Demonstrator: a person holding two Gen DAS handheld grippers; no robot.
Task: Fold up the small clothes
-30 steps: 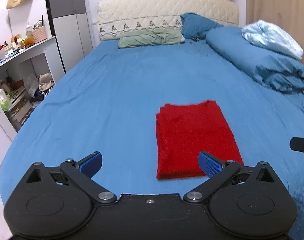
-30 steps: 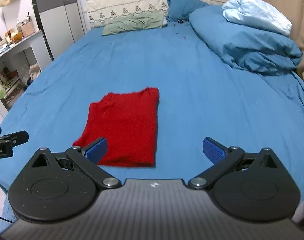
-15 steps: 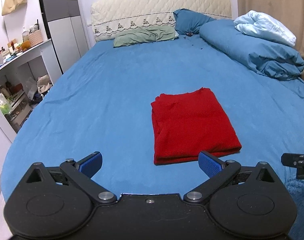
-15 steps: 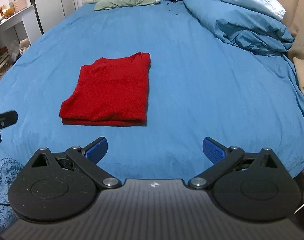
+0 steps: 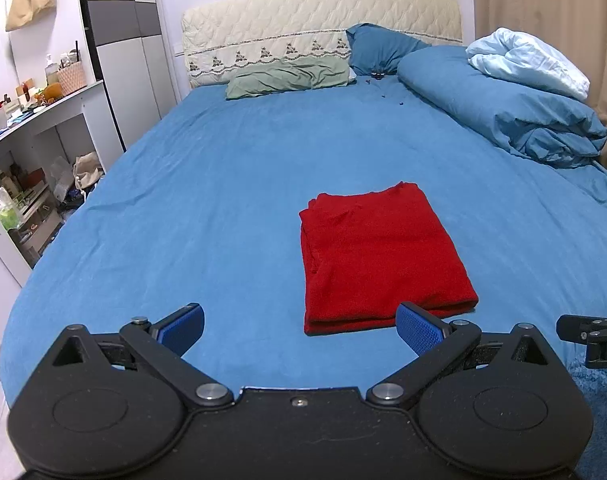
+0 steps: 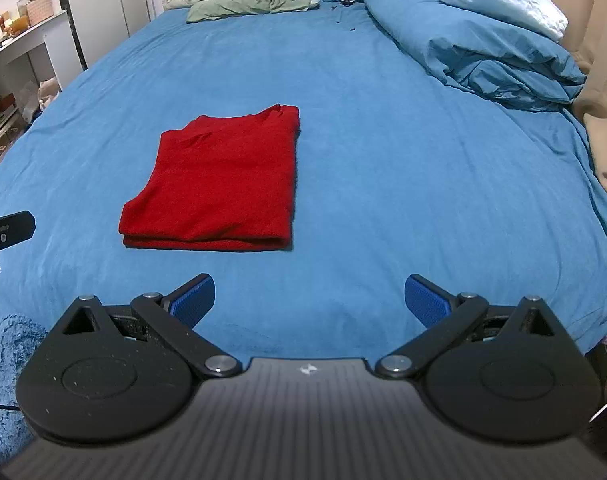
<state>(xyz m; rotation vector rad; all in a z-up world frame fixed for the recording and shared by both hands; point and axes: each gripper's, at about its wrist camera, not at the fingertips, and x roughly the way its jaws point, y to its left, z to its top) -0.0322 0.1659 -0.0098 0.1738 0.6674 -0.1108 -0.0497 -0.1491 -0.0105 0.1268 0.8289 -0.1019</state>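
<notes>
A red garment [image 5: 379, 254] lies folded into a neat rectangle on the blue bedsheet [image 5: 223, 184], near the bed's foot. The left tongs [image 5: 299, 326] and right tongs [image 6: 309, 298] both hover over the sheet, spread wide and holding nothing, with the garment just beyond their blue pads [image 5: 415, 326].

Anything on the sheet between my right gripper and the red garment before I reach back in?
Nothing visible. Between the right gripper and the folded red garment there is only bare blue bedsheet. The garment lies ahead and to the left of the open jaws. The left gripper is also open and empty.
</notes>
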